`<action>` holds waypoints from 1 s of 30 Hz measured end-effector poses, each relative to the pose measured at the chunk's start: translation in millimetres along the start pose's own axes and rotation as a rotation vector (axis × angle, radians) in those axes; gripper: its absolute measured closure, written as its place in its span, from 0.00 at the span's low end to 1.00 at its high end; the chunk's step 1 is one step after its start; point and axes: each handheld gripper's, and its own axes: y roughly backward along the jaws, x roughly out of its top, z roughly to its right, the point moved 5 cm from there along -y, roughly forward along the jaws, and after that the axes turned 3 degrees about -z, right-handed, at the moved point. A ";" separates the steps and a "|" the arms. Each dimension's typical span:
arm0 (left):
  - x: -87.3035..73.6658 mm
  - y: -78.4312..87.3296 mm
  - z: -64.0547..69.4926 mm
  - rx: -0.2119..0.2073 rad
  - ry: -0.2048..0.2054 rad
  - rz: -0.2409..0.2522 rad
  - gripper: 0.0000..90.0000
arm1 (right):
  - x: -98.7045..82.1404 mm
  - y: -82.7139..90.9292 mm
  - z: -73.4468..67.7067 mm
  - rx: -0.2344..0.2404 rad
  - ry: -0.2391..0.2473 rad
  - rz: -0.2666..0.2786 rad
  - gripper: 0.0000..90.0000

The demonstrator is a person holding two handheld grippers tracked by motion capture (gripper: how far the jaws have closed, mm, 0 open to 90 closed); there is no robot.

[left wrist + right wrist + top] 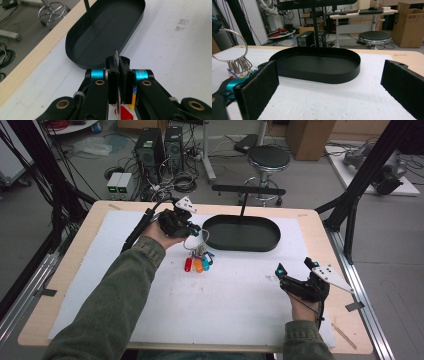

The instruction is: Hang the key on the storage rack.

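Left gripper (194,227) raised a little above the white mat (240,305), jaws pinched together on a thin metal key ring (199,239); seen along its own jaws (120,82), closed tight on the ring's edge, which pokes up between the pads (115,53). Below that grip, hanging from the ring, a bunch of keys with coloured heads (199,262), red, orange and teal, tips at or just above the mat. Just beyond the left gripper, toward the far edge of the table (65,265), a black oval tray (272,240) with a low rim, nothing in it, a thin black post rising from behind it (243,205). Right gripper (295,270) well apart from the left one, low over the mat near the table's right side, jaws spread wide, nothing between them. Along its own jaws, two broad black pads (259,87) far apart, the tray (332,75) straight ahead between them, and off to its left the ring (242,41) held in the air with keys (239,65) dangling below. Past the table, a round black stool (268,157) and computer towers (150,147) on the floor.
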 end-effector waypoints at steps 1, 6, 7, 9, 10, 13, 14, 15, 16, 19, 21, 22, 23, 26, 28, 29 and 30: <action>1.9 0.8 -0.7 0.001 -0.004 0.002 0.96 | -0.2 -0.1 0.2 -0.001 0.002 -0.003 0.00; 13.3 6.6 -3.0 0.012 -0.051 0.011 0.96 | -0.3 -0.3 0.4 0.000 0.001 -0.004 0.01; 16.1 8.2 -3.7 0.013 -0.056 0.011 0.96 | -0.4 -0.2 0.4 -0.001 -0.003 -0.004 0.00; 22.4 10.8 -4.8 0.020 -0.063 0.021 0.96 | -0.4 0.0 0.4 -0.001 -0.003 -0.005 0.01; 25.9 12.5 -5.3 0.022 -0.069 0.023 0.96 | -0.3 0.1 0.3 0.000 -0.004 -0.003 0.00; 36.1 17.3 -6.7 0.024 -0.079 0.030 0.96 | -0.4 0.3 0.3 0.000 -0.004 -0.005 0.01; 38.9 18.3 -7.4 0.028 -0.089 0.031 0.96 | -0.4 0.1 0.2 0.001 -0.005 -0.005 0.01; 42.3 19.5 -8.2 0.031 -0.091 0.032 0.96 | -0.6 -0.1 0.2 0.003 -0.002 -0.007 0.00; 44.8 20.8 -9.2 0.032 -0.098 0.033 0.96 | -1.3 -0.1 -0.6 0.011 -0.004 -0.016 0.01; 54.9 26.3 -12.1 0.030 -0.101 0.043 0.96 | -1.3 -0.8 -0.5 0.010 0.000 -0.013 0.01; 58.4 28.3 -13.0 0.032 -0.108 0.048 0.96 | -1.5 -1.2 -0.6 0.011 -0.002 -0.017 0.00; 63.3 30.8 -14.4 0.031 -0.107 0.052 0.96 | -1.6 -1.3 -0.6 0.011 -0.001 -0.016 0.01; 63.3 30.8 -14.4 0.031 -0.107 0.052 0.96 | -1.6 -1.3 -0.6 0.011 -0.001 -0.016 0.01; 72.5 34.4 -16.8 0.041 -0.124 0.057 0.96 | -1.4 -1.3 -0.2 0.010 -0.001 -0.016 0.01; 78.8 36.6 -18.8 0.047 -0.125 0.067 0.96 | -0.3 0.0 0.3 0.005 0.001 -0.003 0.01; 81.6 37.3 -20.1 0.054 -0.133 0.063 0.96 | -0.3 0.0 0.3 0.005 0.001 -0.003 0.01; 84.4 37.4 -21.5 0.064 -0.145 0.060 0.96 | -0.1 0.7 0.1 0.007 -0.005 0.000 0.00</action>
